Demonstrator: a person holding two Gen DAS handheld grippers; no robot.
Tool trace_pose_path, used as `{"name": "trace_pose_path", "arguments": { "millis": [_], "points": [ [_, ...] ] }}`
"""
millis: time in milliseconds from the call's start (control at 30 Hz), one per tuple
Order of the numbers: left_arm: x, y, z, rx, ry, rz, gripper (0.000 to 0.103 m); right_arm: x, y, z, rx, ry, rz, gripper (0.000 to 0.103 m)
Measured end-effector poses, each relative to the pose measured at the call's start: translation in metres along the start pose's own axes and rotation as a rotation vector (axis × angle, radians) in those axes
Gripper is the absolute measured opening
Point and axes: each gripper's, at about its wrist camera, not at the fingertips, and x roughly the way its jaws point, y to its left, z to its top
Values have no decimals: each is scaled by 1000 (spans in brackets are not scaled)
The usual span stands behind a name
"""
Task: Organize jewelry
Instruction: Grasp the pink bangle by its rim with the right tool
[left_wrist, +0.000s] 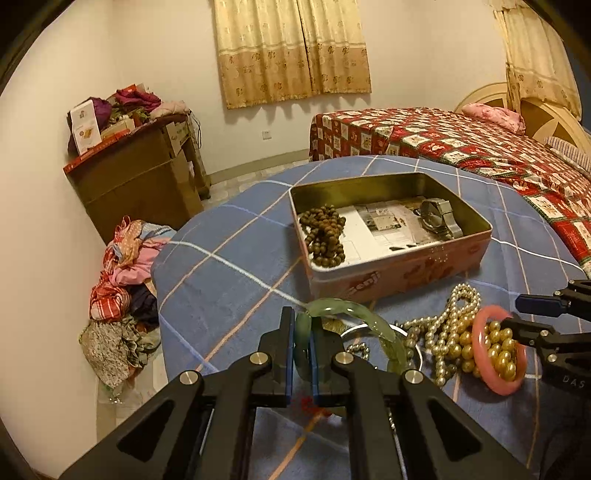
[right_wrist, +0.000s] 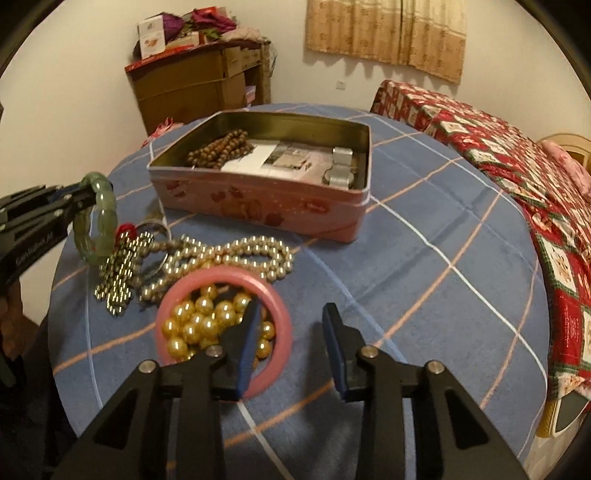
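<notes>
Partly hidden: gold beads behind right gripper

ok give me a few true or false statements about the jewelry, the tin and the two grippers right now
1. The left gripper is shut on the green bangle. True.
2. The wooden bead string lies on the cloth beside the tin. False: it lies inside the tin.
3. The right gripper has one finger inside the pink bangle. True; its jaws stand apart, not clamped.
4. The silver watch is in the tin. True.
5. The tin has its lid on. False: it is open on top.
6. The pearl necklace is in the tin. False: it lies on the blue checked cloth.
</notes>
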Motion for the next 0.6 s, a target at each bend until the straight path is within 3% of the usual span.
{"name": "trace_pose_path", "arguments": {
  "millis": [267,333,367,600],
  "points": [
    [2,-2,-3,4,10,-8,6,13,-6,6,33,31,-20,37],
    [0,-4,-2,7,3,-9,6,14,-7,9,41,31,-17,18],
    [-2,-3,-2,6,0,-12,6,13,-7,9,47,27,-19,13],
    [-12,-2,6,2,-32,-16,6,-18,-18,7,101,-99,-36,13]
  ]
}}
